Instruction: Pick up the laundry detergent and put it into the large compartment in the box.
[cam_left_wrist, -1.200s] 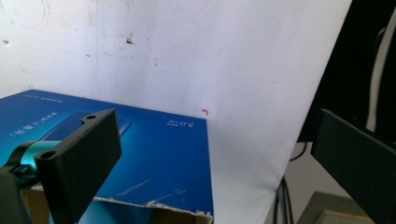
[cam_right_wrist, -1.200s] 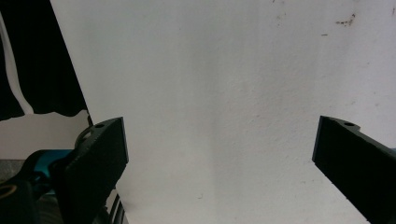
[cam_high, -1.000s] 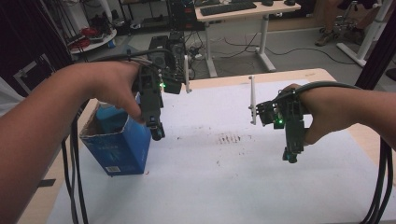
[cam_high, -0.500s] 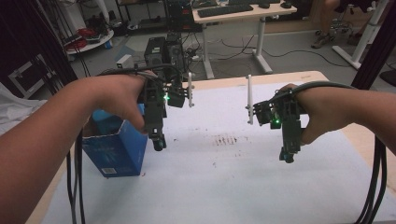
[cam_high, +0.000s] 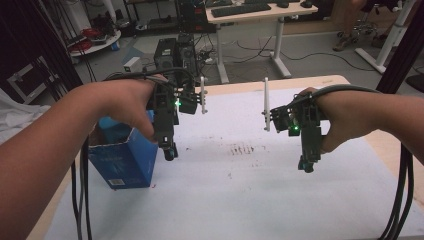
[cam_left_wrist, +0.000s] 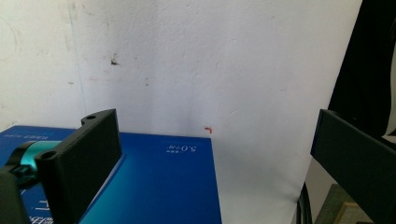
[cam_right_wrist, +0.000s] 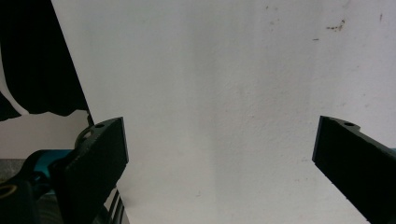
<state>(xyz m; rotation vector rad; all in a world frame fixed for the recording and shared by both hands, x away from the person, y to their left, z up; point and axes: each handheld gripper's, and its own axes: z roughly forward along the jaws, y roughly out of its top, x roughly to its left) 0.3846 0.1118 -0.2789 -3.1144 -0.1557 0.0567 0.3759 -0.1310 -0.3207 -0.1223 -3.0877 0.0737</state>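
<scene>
A person holds 2 grippers above a table covered with a white sheet (cam_high: 240, 195). The left gripper (cam_high: 169, 150) points down, just to the right of a blue box (cam_high: 125, 160) that stands open near the left edge of the table. In the left gripper view its 2 black jaws are wide apart with nothing between them, and the blue box (cam_left_wrist: 154, 186) lies below, on the left side. The right gripper (cam_high: 306, 164) also points down, over the right part of the sheet, well apart from the box. In the right gripper view its jaws are wide apart too and hold nothing; only the white sheet (cam_right_wrist: 219, 116) shows below. Small dark marks (cam_high: 243, 149) dot the sheet between the 2 grippers.
</scene>
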